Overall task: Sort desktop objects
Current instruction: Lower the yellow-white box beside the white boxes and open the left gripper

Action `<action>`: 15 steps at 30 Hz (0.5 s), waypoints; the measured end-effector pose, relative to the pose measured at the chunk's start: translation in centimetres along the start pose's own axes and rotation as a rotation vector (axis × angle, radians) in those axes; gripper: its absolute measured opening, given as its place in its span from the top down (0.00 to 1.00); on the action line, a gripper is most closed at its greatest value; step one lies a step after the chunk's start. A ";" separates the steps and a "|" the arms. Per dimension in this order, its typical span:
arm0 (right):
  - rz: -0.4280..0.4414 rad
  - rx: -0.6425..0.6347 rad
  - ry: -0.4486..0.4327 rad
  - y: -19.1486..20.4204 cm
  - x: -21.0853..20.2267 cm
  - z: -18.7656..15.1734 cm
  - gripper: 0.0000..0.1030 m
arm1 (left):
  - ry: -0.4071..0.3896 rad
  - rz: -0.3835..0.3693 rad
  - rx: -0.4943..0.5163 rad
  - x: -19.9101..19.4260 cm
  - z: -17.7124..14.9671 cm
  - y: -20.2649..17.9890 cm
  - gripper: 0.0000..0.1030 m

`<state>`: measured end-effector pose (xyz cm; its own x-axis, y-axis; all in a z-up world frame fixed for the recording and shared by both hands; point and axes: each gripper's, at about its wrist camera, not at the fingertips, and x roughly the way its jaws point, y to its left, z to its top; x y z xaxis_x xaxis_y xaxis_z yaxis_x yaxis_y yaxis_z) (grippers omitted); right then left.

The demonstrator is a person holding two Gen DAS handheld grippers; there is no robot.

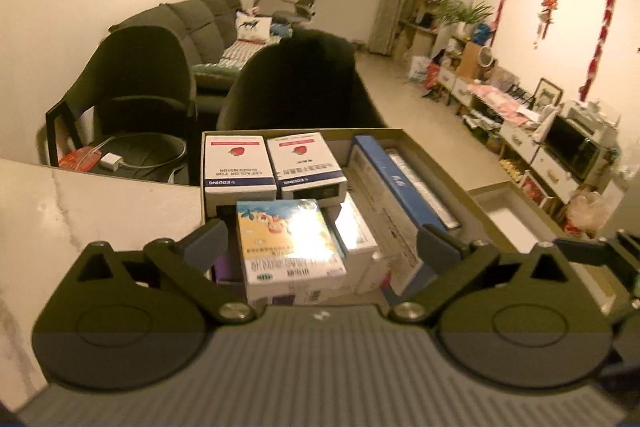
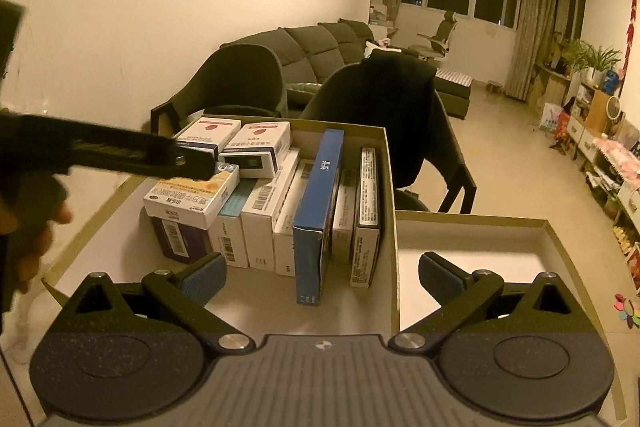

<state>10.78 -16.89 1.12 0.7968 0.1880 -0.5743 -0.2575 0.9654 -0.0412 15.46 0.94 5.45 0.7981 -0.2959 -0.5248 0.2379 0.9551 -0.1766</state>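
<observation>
A marble-patterned table (image 1: pixel 80 211) carries two open cardboard containers side by side. The larger is a storage box (image 2: pixel 387 163) packed with medicine cartons; touching its right wall sits a shallower empty lid (image 2: pixel 548 227) with a pale interior. Behind the table stand two dark chairs (image 1: pixel 132 75), and a sofa (image 2: pixel 320 43) runs along the far wall.

Inside the storage box, a row of cartons stands on edge. The tallest of these is a blue carton (image 2: pixel 320 211), upright near the middle of the row, with a narrow white carton (image 2: pixel 366 223) just beside it against the right wall. At the far left end, two white cartons with red labels (image 1: pixel 240 163) lie flat on top of the row, side by side. In front of them a yellow-and-white carton (image 1: pixel 290 247) lies flat on the standing cartons.

The left gripper (image 1: pixel 320 239) has its jaws spread wide; the yellow-and-white carton lies between them, the pads apart from it on both sides. Seen from the right wrist, it reaches in from the left above that carton, with part of a hand (image 2: pixel 28 227) behind it.

The right gripper (image 2: pixel 320 275) also stands wide and empty, low over the near end of the storage box.
</observation>
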 end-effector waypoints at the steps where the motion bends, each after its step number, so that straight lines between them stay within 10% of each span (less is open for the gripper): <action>1: -0.002 0.004 -0.001 0.1 -0.2 -0.1 0.01 | -0.005 -0.007 0.003 -0.2 -0.1 0.0 0.00; 15: -0.005 0.167 0.017 -2.6 -2.5 -4.0 0.00 | -0.058 -0.105 0.026 -3.0 -3.1 -1.0 0.00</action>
<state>7.26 -20.56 -0.61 0.7882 0.1817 -0.5880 -0.1584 0.9831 0.0915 11.13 0.80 4.66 0.7982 -0.3940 -0.4557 0.3361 0.9190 -0.2060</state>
